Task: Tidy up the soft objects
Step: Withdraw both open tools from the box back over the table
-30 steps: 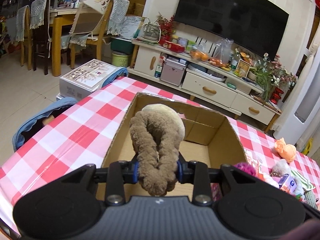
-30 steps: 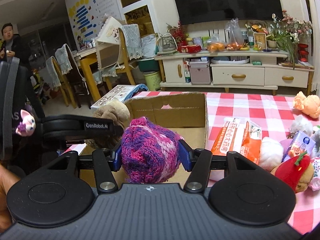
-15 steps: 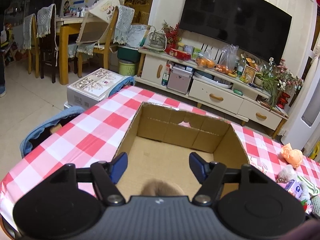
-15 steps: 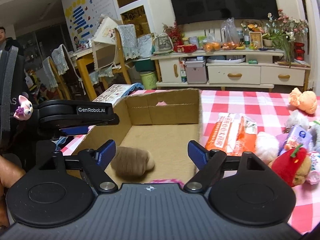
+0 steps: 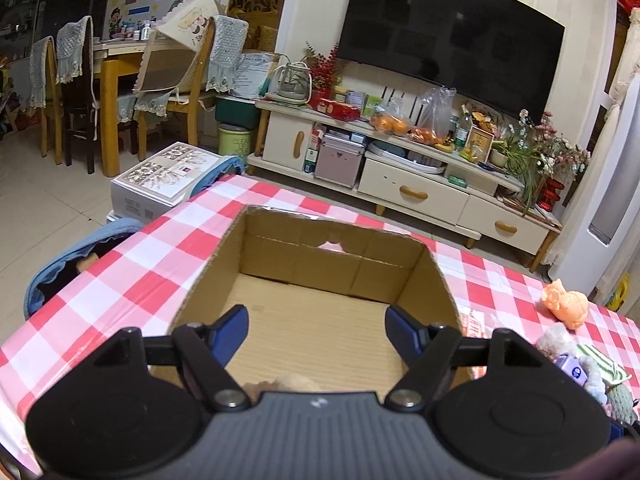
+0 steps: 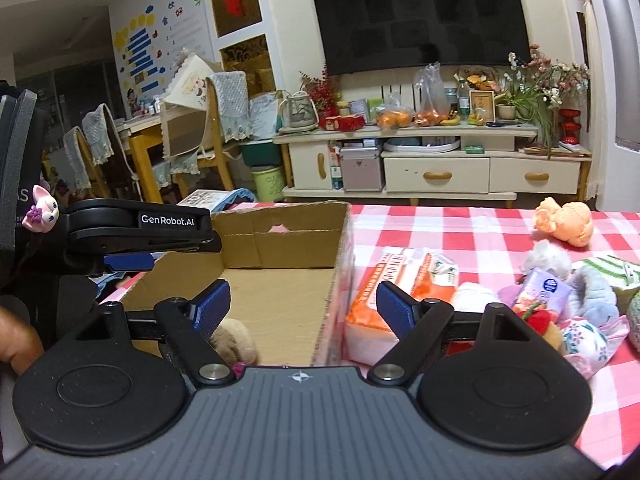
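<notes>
An open cardboard box (image 5: 320, 264) stands on the red-checked table. My left gripper (image 5: 316, 320) hovers over its near end, jaws opening, nothing between them. Only a sliver of the brown plush toy (image 5: 294, 384) shows below it on the box floor. In the right wrist view my right gripper (image 6: 304, 296) is open and holds nothing above the box (image 6: 280, 248). The brown plush (image 6: 236, 340) lies under its left finger, with a speck of the pink knit piece (image 6: 239, 367) beside it. The left gripper's blue pad (image 6: 132, 260) juts in from the left.
Right of the box lie an orange tissue pack (image 6: 404, 280), a white ball (image 6: 472, 296), an orange plush (image 6: 566, 222) and a heap of several soft toys (image 6: 580, 312). A blue bag (image 5: 80, 252) sits off the table's left edge. A hand (image 6: 16, 336) is at far left.
Both grippers have opened. The brown plush left the left gripper and the pink knit piece left the right one; both now lie low in the box.
</notes>
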`<state>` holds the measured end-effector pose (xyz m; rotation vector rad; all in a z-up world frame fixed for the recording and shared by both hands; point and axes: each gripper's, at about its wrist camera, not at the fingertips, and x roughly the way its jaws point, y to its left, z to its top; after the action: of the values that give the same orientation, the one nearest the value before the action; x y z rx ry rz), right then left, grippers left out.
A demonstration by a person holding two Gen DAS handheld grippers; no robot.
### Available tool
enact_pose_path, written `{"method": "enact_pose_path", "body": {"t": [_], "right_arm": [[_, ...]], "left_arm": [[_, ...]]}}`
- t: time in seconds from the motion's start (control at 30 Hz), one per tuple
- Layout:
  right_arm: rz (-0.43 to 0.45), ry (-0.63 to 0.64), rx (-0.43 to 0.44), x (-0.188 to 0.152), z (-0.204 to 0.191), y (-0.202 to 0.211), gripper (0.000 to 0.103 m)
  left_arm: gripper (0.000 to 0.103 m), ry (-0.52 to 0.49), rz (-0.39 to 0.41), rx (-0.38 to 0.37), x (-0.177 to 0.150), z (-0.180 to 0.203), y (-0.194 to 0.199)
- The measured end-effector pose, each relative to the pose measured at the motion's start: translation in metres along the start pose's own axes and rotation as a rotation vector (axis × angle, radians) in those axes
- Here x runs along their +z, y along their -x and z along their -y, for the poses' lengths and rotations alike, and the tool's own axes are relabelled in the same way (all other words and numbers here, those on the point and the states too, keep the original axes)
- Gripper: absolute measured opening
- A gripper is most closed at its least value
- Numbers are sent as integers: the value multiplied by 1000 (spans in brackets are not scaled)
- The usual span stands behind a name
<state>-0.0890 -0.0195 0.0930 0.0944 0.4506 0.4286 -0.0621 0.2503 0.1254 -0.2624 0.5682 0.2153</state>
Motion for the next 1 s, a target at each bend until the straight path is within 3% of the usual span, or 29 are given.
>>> {"method": "enact_pose_path", "body": {"t": [0.47, 1.0], "right_arm": [[29, -62, -71, -11, 22, 12, 101], [50, -78, -127, -15, 20, 18, 101]], "left_arm": [[78, -56, -13, -34, -10, 35, -1], [81, -106, -22, -56, -19, 65, -2]]}}
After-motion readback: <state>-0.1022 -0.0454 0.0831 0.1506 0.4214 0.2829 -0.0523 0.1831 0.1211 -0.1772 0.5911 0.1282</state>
